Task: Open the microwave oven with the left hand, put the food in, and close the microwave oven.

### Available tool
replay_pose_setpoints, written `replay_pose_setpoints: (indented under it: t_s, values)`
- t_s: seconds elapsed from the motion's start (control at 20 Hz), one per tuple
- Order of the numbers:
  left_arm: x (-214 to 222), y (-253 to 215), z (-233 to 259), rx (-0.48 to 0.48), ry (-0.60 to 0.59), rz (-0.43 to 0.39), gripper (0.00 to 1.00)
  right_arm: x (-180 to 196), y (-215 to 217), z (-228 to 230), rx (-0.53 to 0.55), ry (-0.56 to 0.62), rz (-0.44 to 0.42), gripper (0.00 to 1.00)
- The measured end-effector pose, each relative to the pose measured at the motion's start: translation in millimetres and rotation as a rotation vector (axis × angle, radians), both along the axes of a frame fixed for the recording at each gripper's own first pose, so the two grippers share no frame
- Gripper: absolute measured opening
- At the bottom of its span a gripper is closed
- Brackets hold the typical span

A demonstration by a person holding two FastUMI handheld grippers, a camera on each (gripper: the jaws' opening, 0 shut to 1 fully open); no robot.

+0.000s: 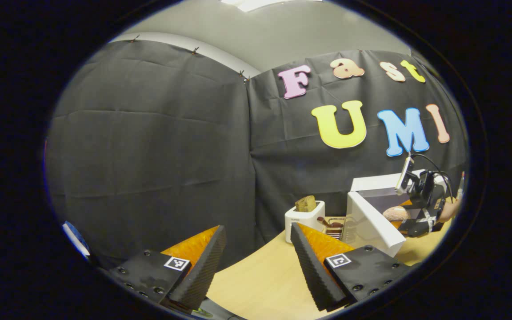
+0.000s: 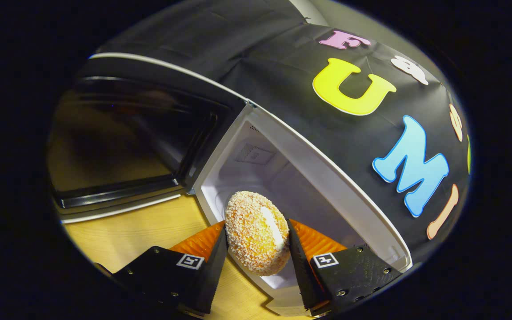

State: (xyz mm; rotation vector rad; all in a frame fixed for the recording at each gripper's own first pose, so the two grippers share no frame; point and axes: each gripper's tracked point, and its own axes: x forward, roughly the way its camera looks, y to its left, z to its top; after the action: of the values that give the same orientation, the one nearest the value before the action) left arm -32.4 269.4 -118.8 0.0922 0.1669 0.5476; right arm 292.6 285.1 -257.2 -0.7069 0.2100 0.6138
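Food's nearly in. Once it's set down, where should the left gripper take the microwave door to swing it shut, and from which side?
Probably the door's free outer edge, pushed from its white outer face. The door stands swung wide open off the microwave, hinged at the cavity's side, so that far edge likely gives most leverage. The left gripper is open and empty; the right gripper holds the bun.

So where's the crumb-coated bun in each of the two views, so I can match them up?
Left gripper view: the bun sits far off at the right edge, held by the right gripper at the open microwave.
Right gripper view: the bun is low in the centre, between the jaws, at the mouth of the microwave.
Shared landmark: the microwave's open door.
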Motion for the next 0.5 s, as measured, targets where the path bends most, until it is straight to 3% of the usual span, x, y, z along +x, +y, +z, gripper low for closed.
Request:
replay_pose_setpoints:
  t_s: [0.3, 0.5]
  values:
    - [-4, 5, -15, -0.012, 0.045, -0.004, 0.95, 43, 13, -26, -0.03, -0.037, -0.064, 0.76]
    - [1, 9, -20, -0.01, 0.051, -0.012, 0.95, 51, 9, -41, -0.054, -0.013, -0.088, 0.78]
